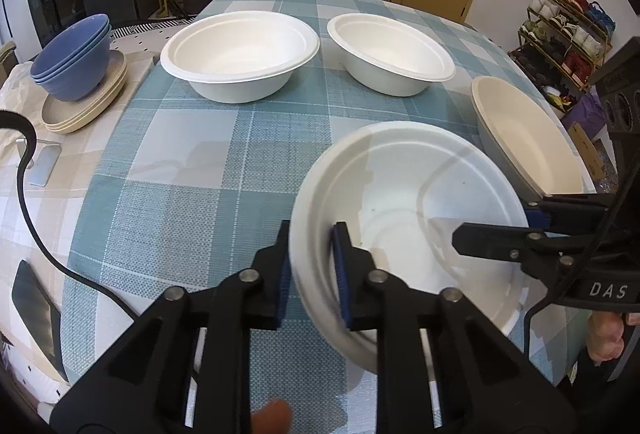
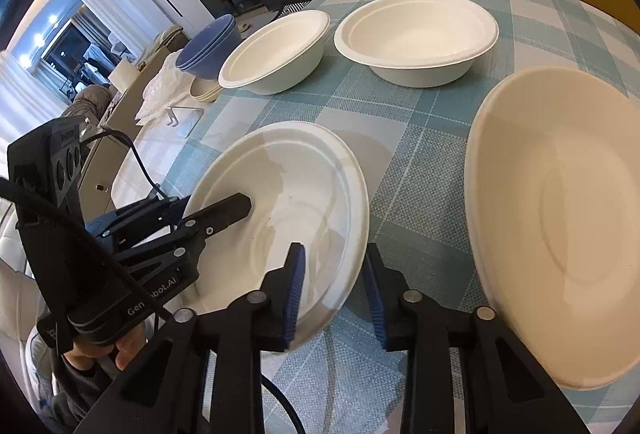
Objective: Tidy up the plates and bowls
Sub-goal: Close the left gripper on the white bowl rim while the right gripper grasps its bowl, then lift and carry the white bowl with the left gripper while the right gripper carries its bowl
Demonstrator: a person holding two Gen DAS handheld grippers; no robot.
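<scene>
The near white bowl stands on the blue-checked tablecloth, held at both sides. My left gripper is shut on its left rim, one pad inside the bowl and one outside. My right gripper is shut on the opposite rim and shows in the left wrist view as the right gripper. Two more white bowls stand side by side farther back. A cream bowl sits close to the right of the held one.
At the far left, stacked blue bowls rest on beige plates. A small metal stand and a black cable lie left of the cloth. A hand holds the right gripper.
</scene>
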